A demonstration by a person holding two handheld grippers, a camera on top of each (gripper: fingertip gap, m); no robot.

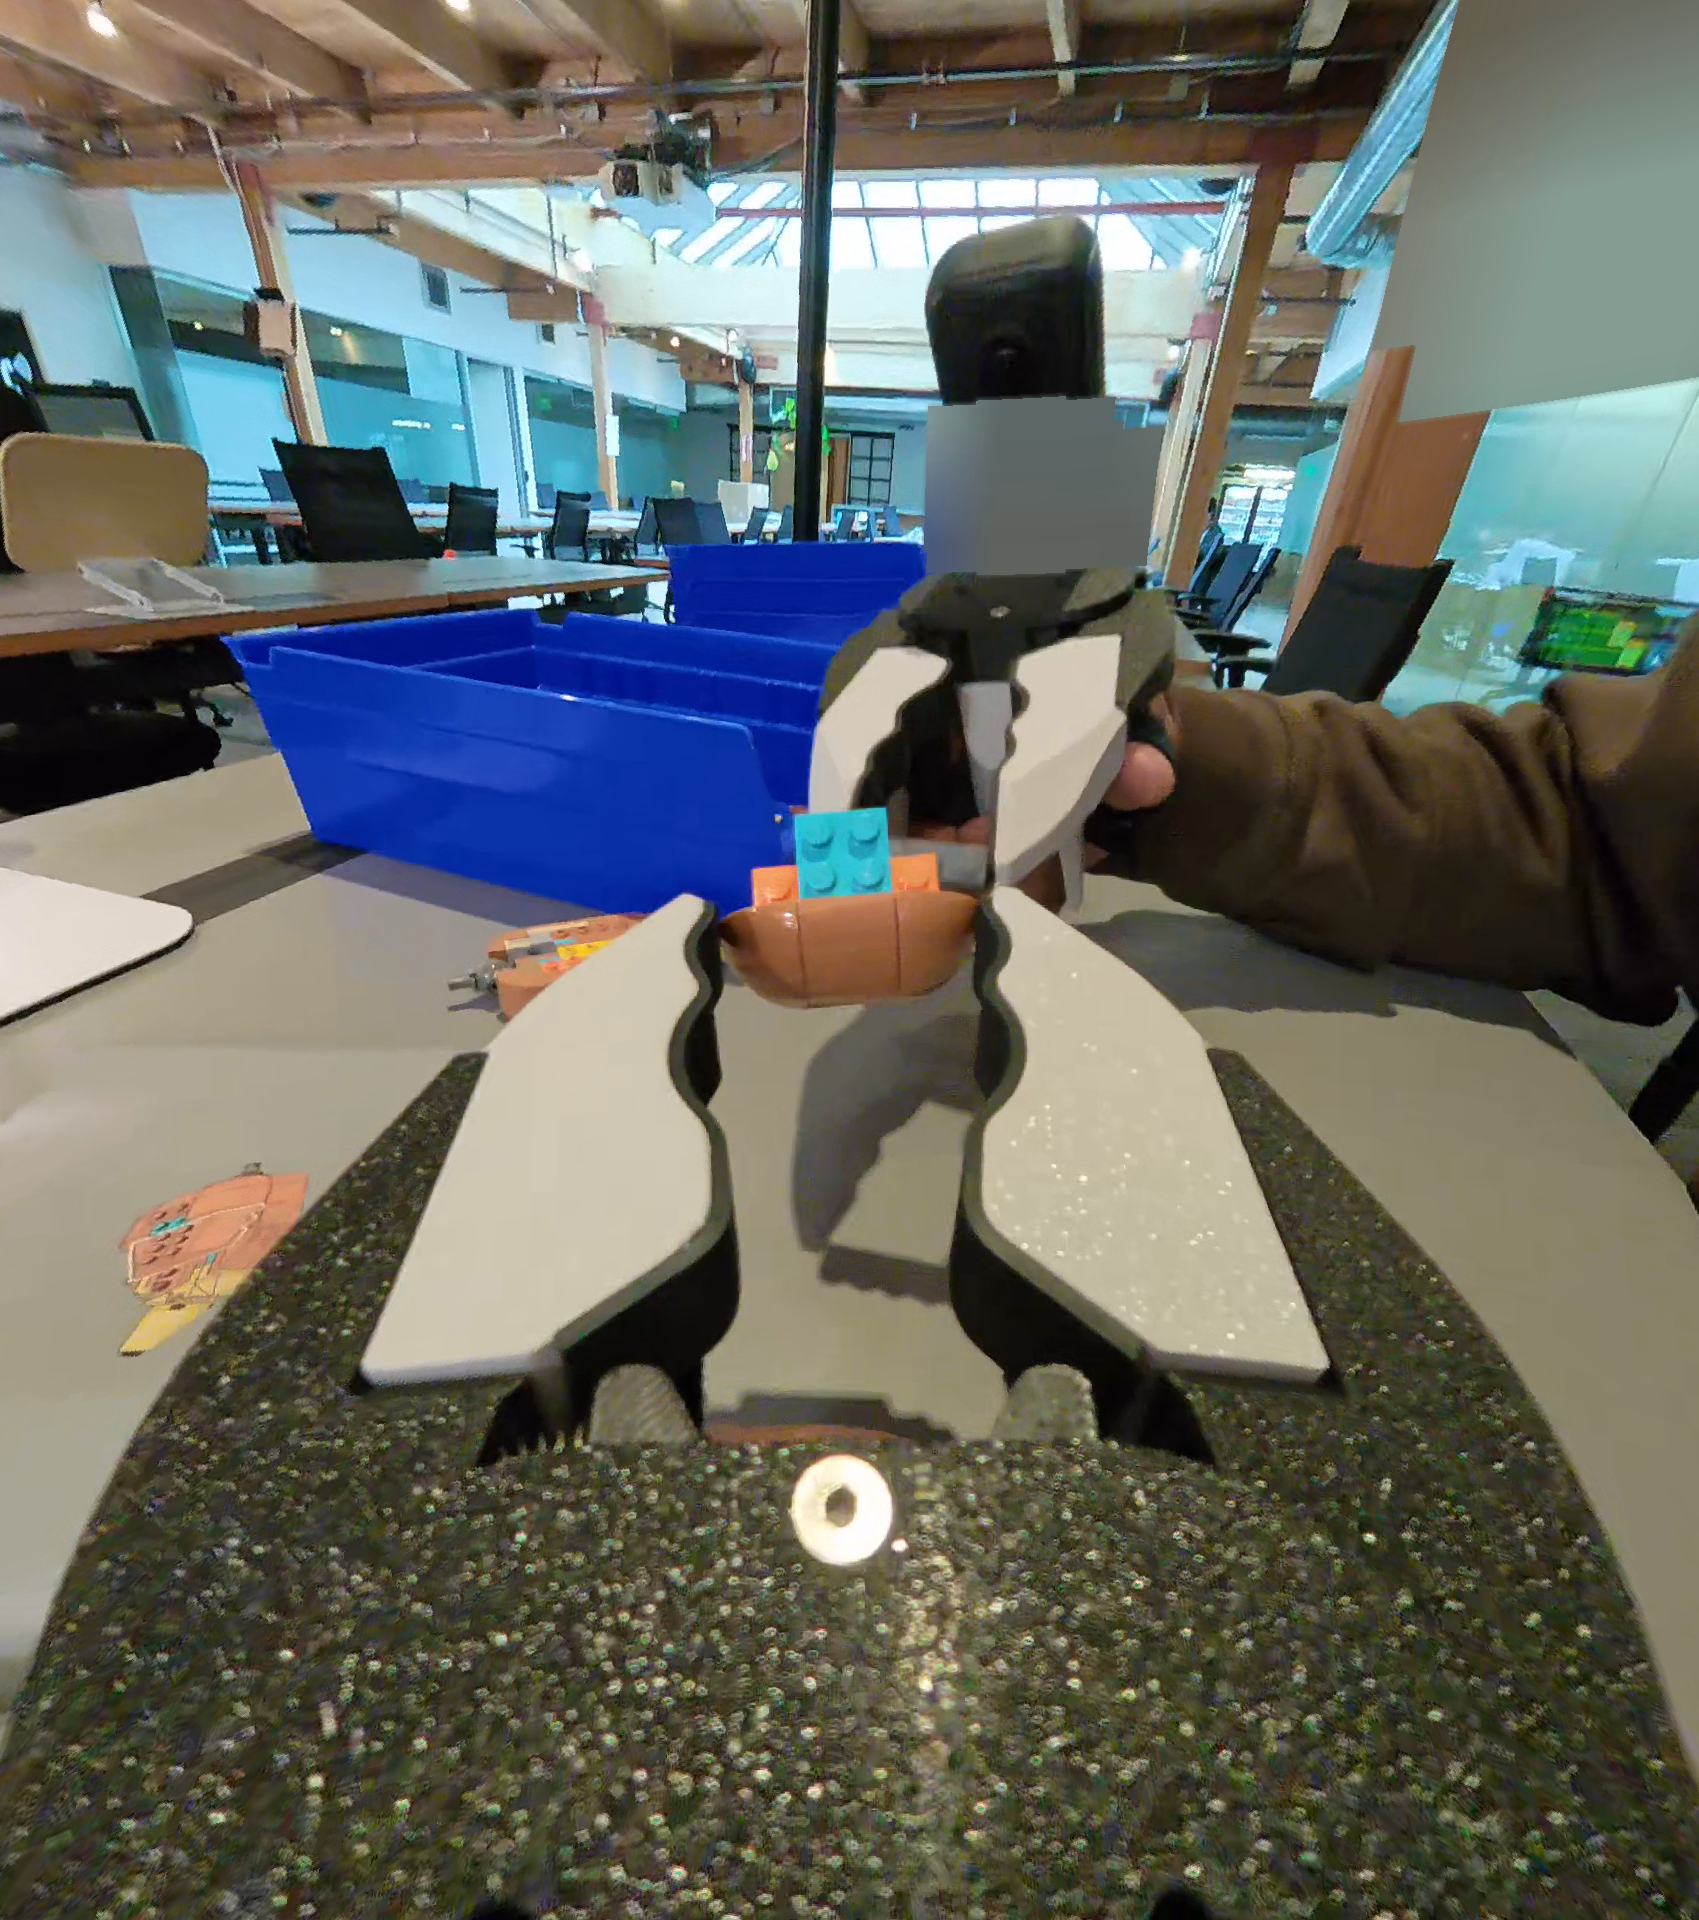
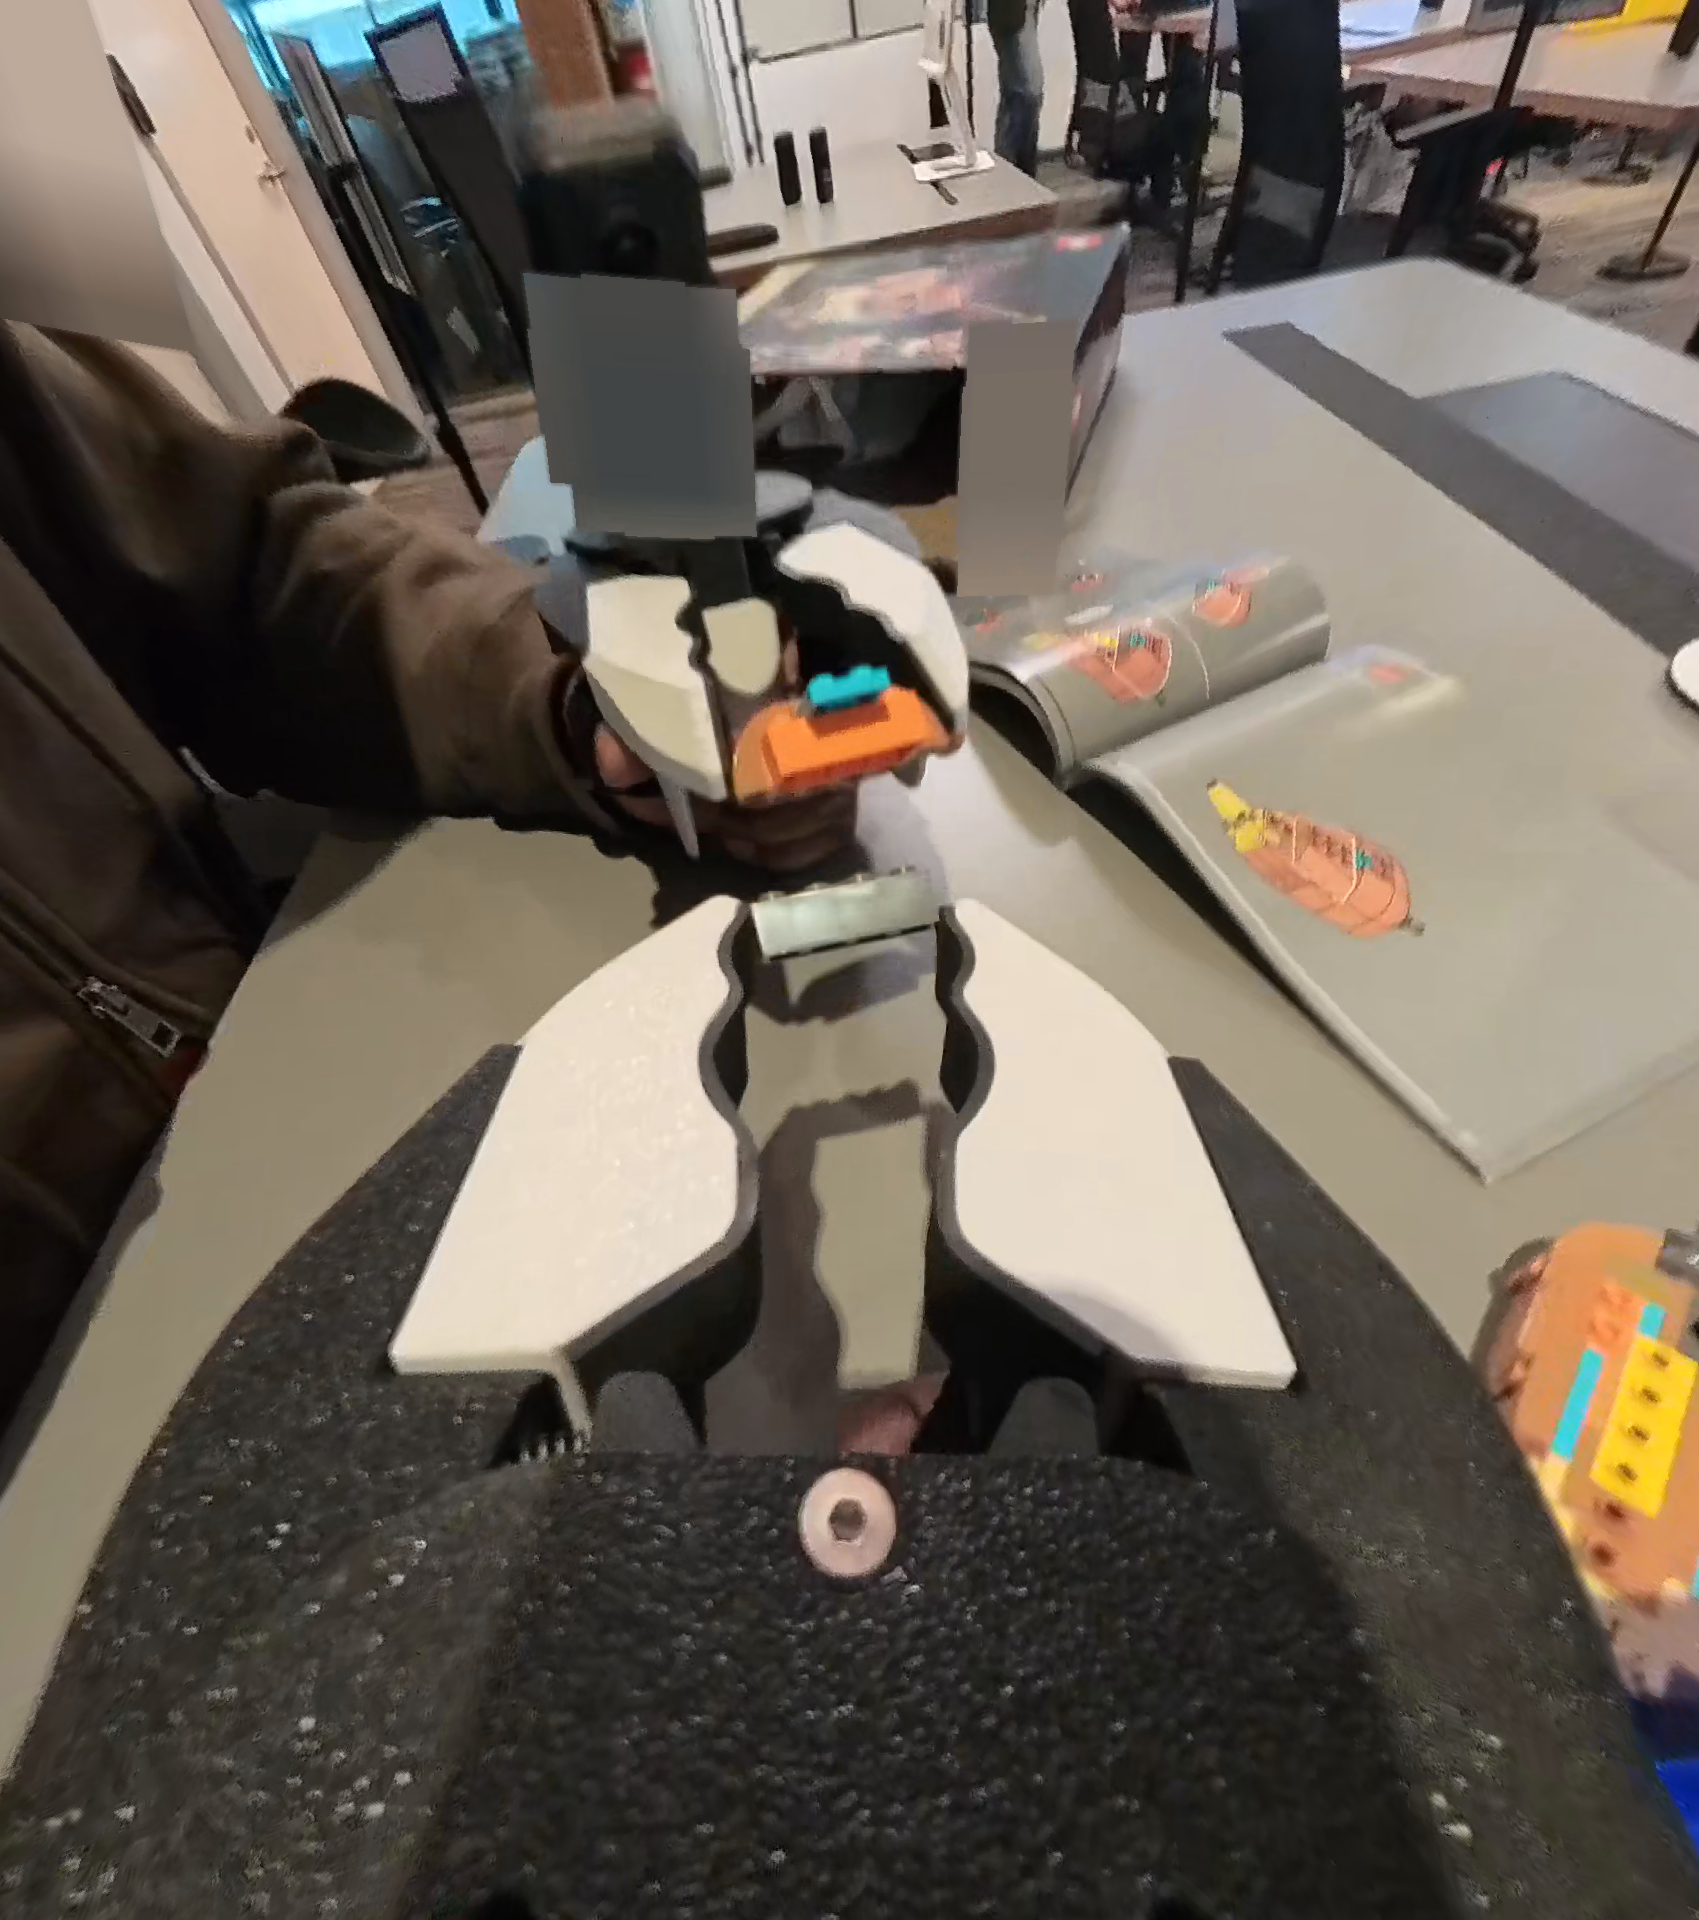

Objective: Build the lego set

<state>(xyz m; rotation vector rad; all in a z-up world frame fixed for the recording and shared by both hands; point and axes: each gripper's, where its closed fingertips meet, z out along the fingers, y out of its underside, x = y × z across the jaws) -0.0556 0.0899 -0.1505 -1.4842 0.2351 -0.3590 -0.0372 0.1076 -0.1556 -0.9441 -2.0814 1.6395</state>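
Only the right wrist view shows the right gripper [image 2: 845,914] jaws clamping a grey brick [image 2: 845,923], while the left gripper [image 1: 847,935] jaws pinch the brown hull [image 1: 845,951].

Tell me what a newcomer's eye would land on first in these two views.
First, the small brown hull piece topped with a turquoise plate, pinched between the left gripper fingertips above the grey table. Just beyond it the right gripper holds a grey brick at its tips. Next come the bright blue bins behind them, and the open instruction booklet lying flat on the table.
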